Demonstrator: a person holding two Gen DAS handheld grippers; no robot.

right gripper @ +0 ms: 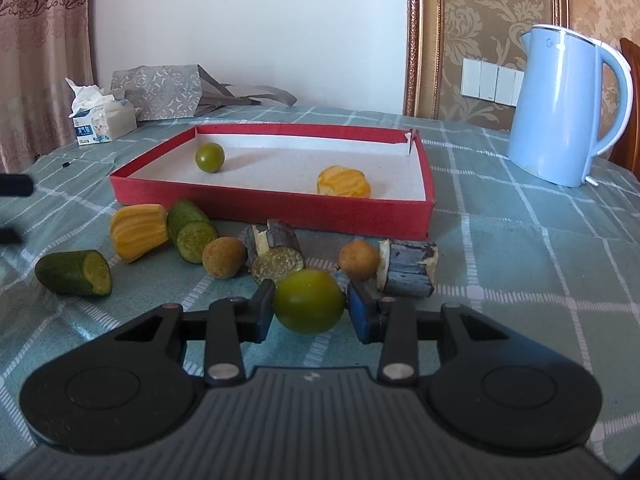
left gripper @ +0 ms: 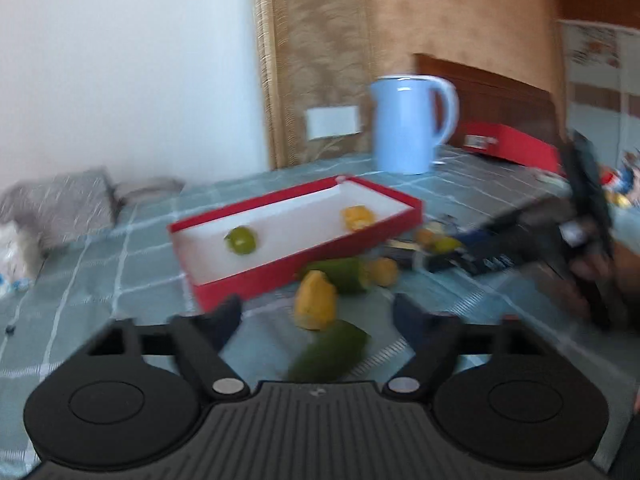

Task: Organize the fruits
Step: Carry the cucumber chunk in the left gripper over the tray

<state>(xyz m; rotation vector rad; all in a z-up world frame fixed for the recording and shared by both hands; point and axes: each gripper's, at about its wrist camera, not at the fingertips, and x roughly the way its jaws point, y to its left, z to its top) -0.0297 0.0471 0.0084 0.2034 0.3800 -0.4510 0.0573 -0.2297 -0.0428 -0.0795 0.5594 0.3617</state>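
A shallow red box (right gripper: 272,204) with a white floor holds a green round fruit (right gripper: 209,157) and a yellow ridged piece (right gripper: 343,182). My right gripper (right gripper: 310,304) is shut on a second green round fruit (right gripper: 309,301) just in front of the box. Loose on the cloth are a yellow piece (right gripper: 139,231), two green cucumber pieces (right gripper: 74,273) (right gripper: 192,230), two brown round fruits (right gripper: 224,257) (right gripper: 358,259) and two dark cane pieces (right gripper: 275,253) (right gripper: 408,267). My left gripper (left gripper: 318,314) is open above a cucumber piece (left gripper: 328,350) and yellow piece (left gripper: 315,300); the box (left gripper: 296,264) lies beyond.
A blue kettle (right gripper: 568,108) stands at the back right of the checked tablecloth (right gripper: 520,280). A tissue box (right gripper: 102,120) and a grey paper bag (right gripper: 160,92) sit at the back left. In the left wrist view a red lid (left gripper: 516,146) lies behind the kettle (left gripper: 408,124).
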